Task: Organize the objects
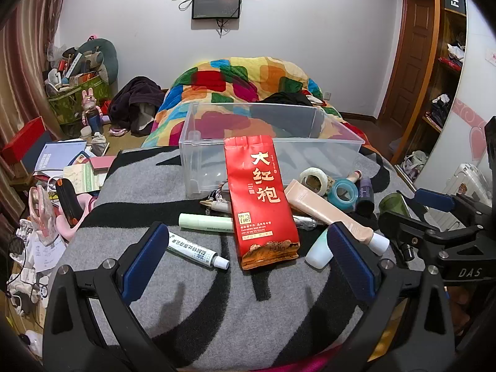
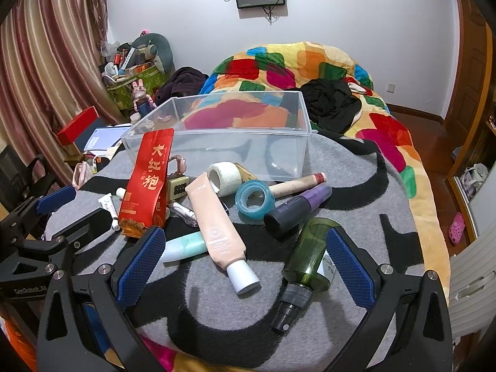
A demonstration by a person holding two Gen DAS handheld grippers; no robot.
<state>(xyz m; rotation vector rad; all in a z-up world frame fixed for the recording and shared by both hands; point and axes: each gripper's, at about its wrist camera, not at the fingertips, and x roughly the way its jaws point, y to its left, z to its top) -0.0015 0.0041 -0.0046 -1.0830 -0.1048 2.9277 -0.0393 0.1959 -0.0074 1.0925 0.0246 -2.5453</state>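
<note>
Hidden: we see the keyed lock half behind the red tea pouch.
Room: clear bin at 12 o'clock, empty.
Fingers: left gripper and right gripper released, holding nothing.

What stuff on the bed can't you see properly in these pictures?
- Padlock: the red tea bag covers part of it in the right wrist view; in the left wrist view it is hidden.
- Mint tube: in the left wrist view a blue gripper pad hides its top.
- Green spray bottle: its label text is too small to read, and partly behind a pad.
</note>
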